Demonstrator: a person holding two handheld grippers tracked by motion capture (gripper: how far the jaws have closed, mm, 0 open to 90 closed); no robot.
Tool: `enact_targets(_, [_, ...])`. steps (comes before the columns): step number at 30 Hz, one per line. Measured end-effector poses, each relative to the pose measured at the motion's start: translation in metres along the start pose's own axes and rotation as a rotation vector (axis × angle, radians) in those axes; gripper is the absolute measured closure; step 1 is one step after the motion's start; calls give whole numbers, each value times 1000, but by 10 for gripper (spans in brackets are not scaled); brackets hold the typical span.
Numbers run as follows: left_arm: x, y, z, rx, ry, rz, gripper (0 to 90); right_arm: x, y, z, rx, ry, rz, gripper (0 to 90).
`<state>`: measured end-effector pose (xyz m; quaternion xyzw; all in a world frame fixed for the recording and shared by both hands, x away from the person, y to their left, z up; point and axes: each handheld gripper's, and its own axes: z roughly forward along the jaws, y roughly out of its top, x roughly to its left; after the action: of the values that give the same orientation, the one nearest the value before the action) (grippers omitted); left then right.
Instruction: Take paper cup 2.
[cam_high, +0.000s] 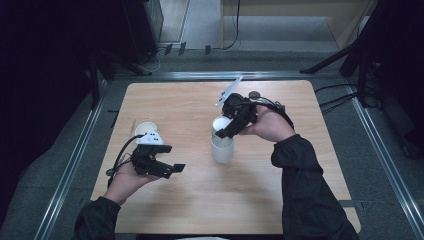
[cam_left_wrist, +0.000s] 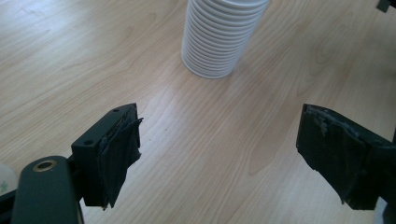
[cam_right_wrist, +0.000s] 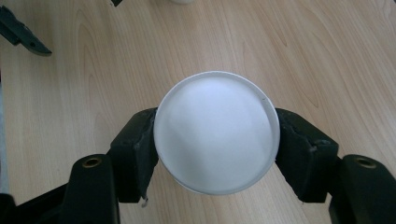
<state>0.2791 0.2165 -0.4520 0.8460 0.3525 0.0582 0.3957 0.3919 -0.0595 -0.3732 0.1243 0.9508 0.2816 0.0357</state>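
The right claw grips the top cup of the white cup stack, a pad pressed to each side of the rim — the stack stands mid-bench. The left claw hangs spread wide and empty, near the stack's base. A single cup sits just behind the left hand.

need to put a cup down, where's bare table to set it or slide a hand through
Bare wood runs along the table's far edge, the far left corner, and the near edge between the two sleeves. It is crowded at the middle, where the right gripper clamps the cup stack, and around the left gripper beside the lone cup.
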Motion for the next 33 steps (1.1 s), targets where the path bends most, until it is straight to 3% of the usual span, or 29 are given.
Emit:
enact_targets(10, [-1, 0, 1, 9, 3, 13, 136, 1, 2, -6, -12, -8, -4, 359])
enact_targets(22, [-2, 0, 0, -2, -8, 21, 136, 2, 7, -19, -43, -9, 25, 360])
enact_targets(33, [-4, 4, 4, -7, -15, 37, 136, 10, 9, -47, -128, -50, 36, 361])
